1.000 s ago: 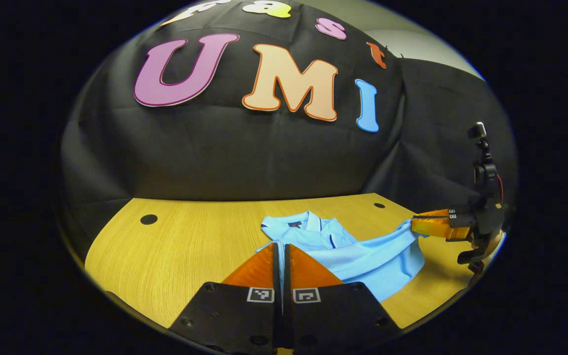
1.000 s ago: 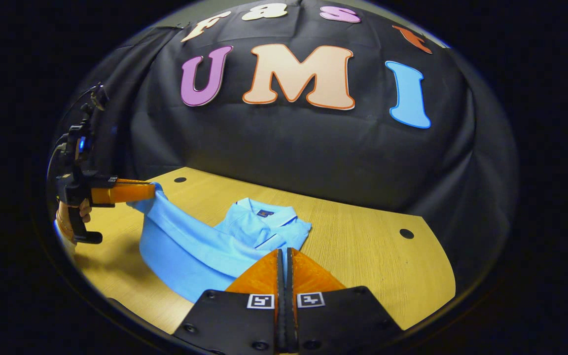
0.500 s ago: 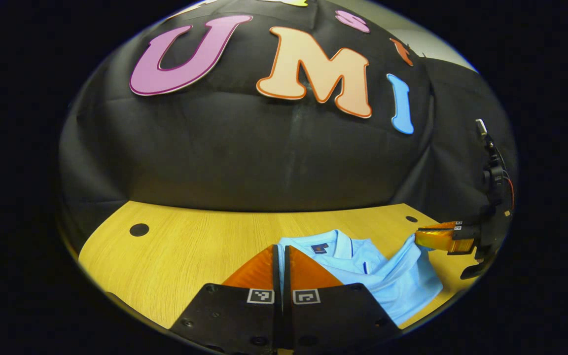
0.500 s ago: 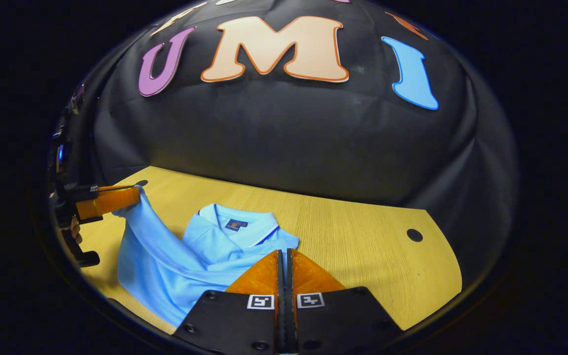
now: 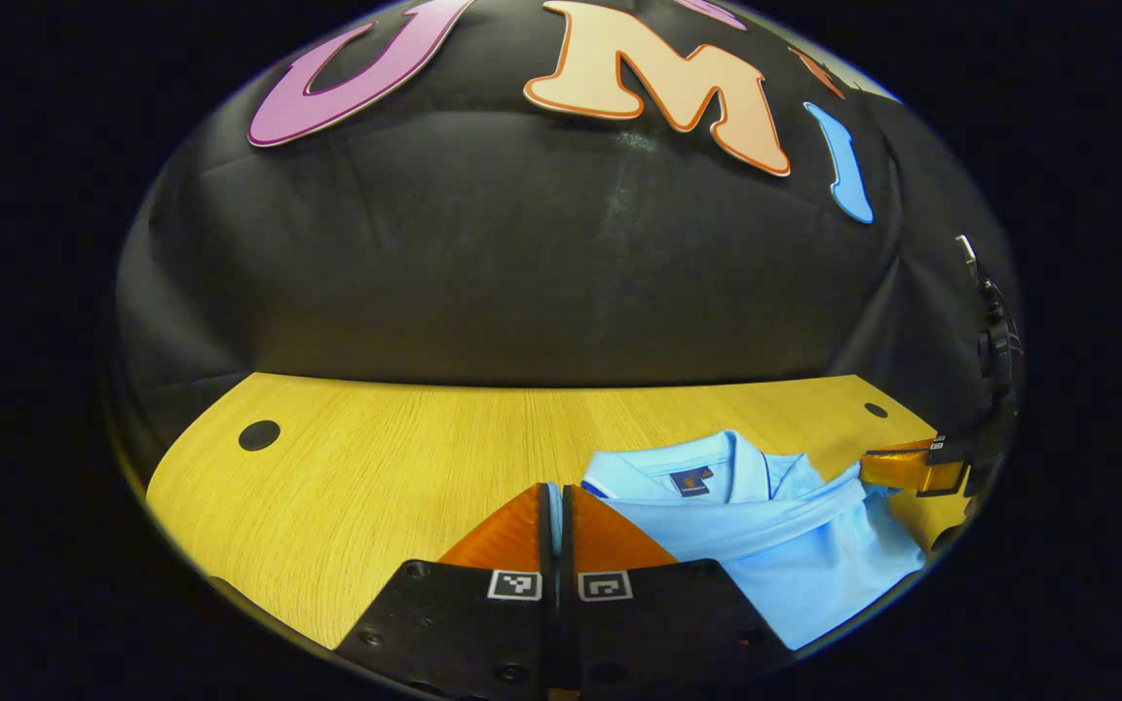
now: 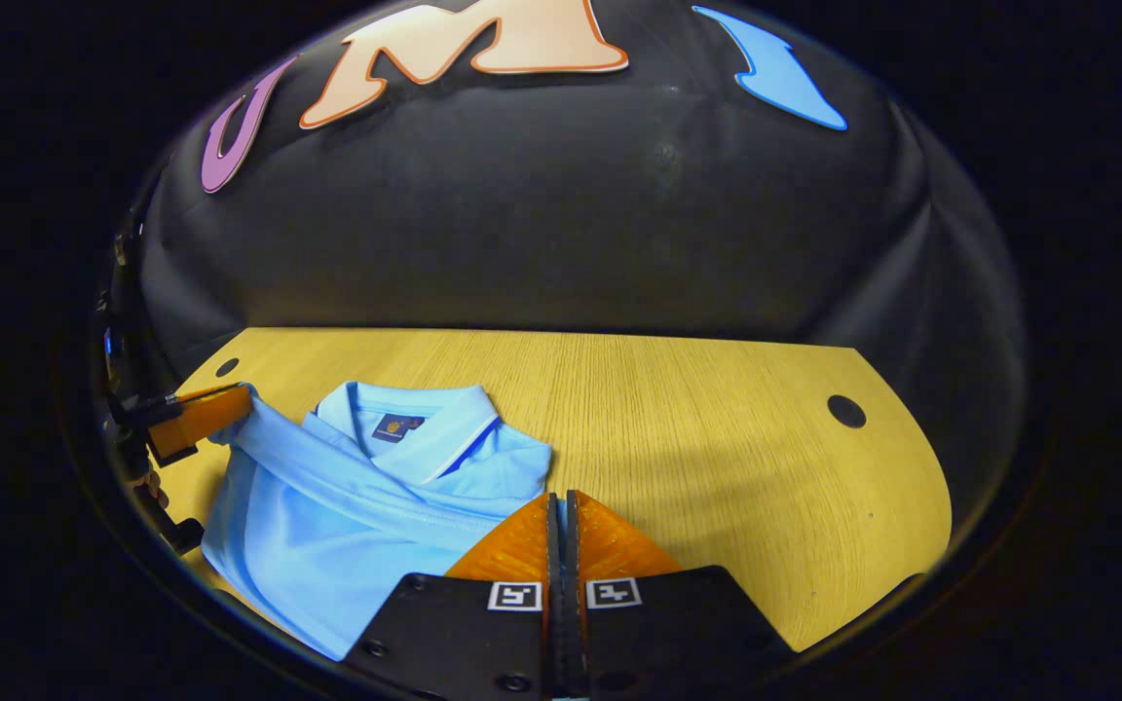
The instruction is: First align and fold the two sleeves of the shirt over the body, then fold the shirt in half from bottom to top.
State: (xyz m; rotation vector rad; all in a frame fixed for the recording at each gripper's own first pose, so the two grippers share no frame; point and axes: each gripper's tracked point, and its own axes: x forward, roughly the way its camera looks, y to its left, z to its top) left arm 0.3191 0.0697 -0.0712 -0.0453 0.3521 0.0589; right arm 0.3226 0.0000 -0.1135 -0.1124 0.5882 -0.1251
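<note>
Shirt (image 6: 347,516) hem now carried up near the collar, left claw (image 5: 556,506) and right claw (image 6: 562,516) each pinching a hem corner, low over the worktop (image 6: 717,438)

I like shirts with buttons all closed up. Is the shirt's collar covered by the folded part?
No, the collar lies bare beyond the folded edge of the shirt.

I see bare table (image 5: 376,458) stretching left of the shirt (image 5: 775,545) and bare table beyond its collar up to the booth wall (image 5: 522,273).
</note>
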